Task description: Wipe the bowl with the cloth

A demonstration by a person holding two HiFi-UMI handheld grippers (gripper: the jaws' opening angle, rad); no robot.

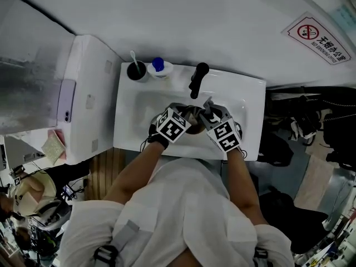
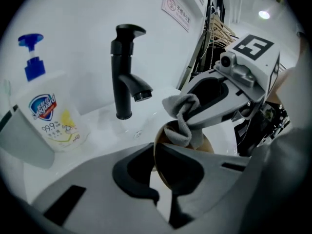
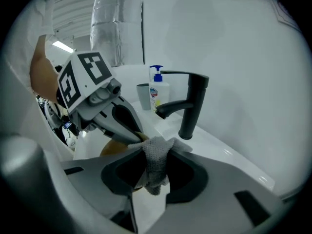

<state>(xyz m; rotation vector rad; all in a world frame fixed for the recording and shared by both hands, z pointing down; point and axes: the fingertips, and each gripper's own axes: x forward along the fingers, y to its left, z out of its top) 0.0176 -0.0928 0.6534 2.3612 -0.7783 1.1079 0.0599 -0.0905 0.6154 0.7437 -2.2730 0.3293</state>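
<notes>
My left gripper (image 2: pixel 163 177) pinches the bowl (image 2: pixel 205 141) by its rim at lower centre of its view, jaws nearly together. My right gripper (image 3: pixel 152 177) is clamped on the cloth (image 3: pixel 155 157), which hangs against the bowl at centre. Both are over the sink (image 1: pixel 133 121). Beyond stands the faucet (image 2: pixel 124 72), with the soap bottle (image 2: pixel 48 116) at far left.

Grey cloth (image 3: pixel 156 162) against tan bowl (image 2: pixel 208 144)

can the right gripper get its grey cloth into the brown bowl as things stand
Probably yes: the left gripper holds the round brown bowl by its rim, and the grey knitted cloth in the right gripper hangs at its mouth.
</notes>
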